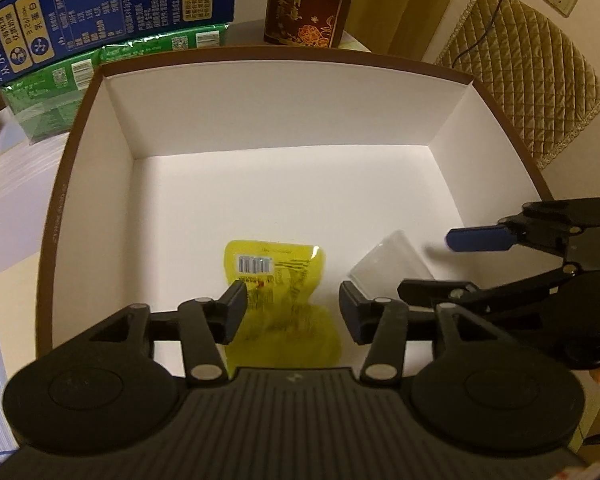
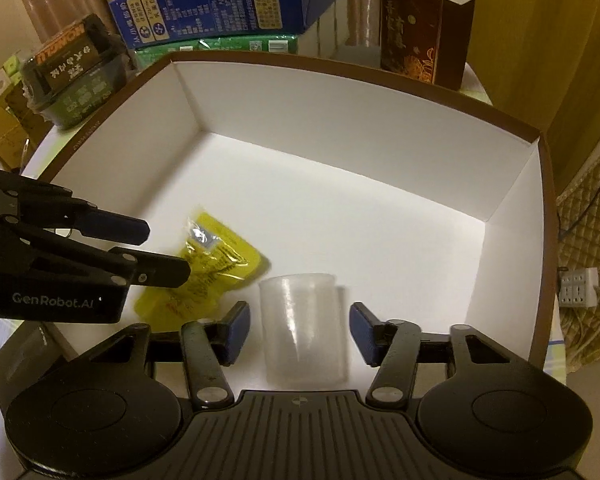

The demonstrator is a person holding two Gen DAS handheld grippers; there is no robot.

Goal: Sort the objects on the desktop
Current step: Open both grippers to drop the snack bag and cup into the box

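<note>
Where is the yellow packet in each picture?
Left wrist view: the yellow packet lies low in the middle, on the floor of the white box, between the left tool's fingers.
Right wrist view: the yellow packet lies left of the middle, left of the clear cup, partly under the left tool.
Shared landmark: the dark brown carton behind the box.

The left gripper (image 1: 292, 308) points steeply downward with its jaws parted, its blue pads (image 1: 236, 312) touching nothing. The right gripper (image 2: 300, 332) tilts down at a like angle close beside it, its jaws also apart and its pads (image 2: 360, 332) pressing on nothing.
</note>
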